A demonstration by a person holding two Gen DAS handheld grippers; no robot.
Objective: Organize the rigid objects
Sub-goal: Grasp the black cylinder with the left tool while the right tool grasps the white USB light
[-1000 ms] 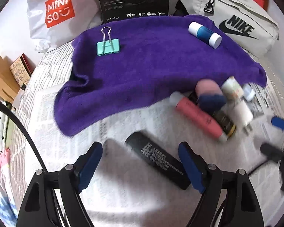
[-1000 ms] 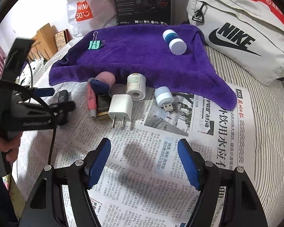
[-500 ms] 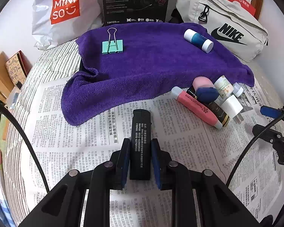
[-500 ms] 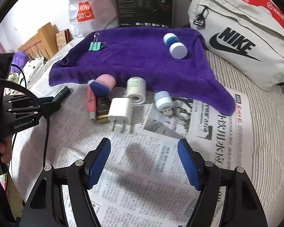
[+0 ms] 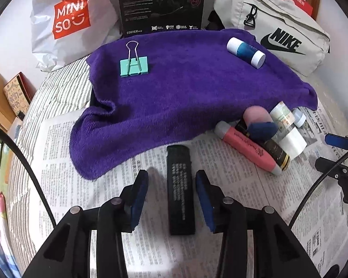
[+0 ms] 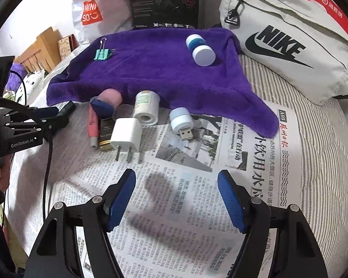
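Observation:
A black rectangular bar point(image 5: 180, 190) lies flat on the newspaper point(image 5: 220, 220), pointing away from me. My left gripper point(image 5: 172, 197) straddles it; its jaws are opening and a gap shows on each side of the bar. A purple towel point(image 5: 185, 92) beyond carries a teal binder clip point(image 5: 134, 66) and a blue-and-white bottle point(image 5: 246, 51). My right gripper point(image 6: 176, 199) stands open over bare newspaper point(image 6: 255, 162). Ahead of it lie a white plug charger point(image 6: 126, 136), a USB light point(image 6: 182, 121), a white bottle point(image 6: 146, 107) and a pink tube point(image 6: 92, 122).
A Miniso bag point(image 5: 69, 20), a black box point(image 5: 161, 2) and a Nike bag point(image 5: 278, 39) line the back. A gold-and-black tube point(image 6: 105, 132) and a pink-and-blue sponge point(image 6: 106, 102) crowd the cluster. A hand point(image 6: 0, 173) holds the left gripper.
The left gripper closed on the slanted black bar, turned it to point straight away, and has now let go with its jaws spreading. The right gripper has stayed put.

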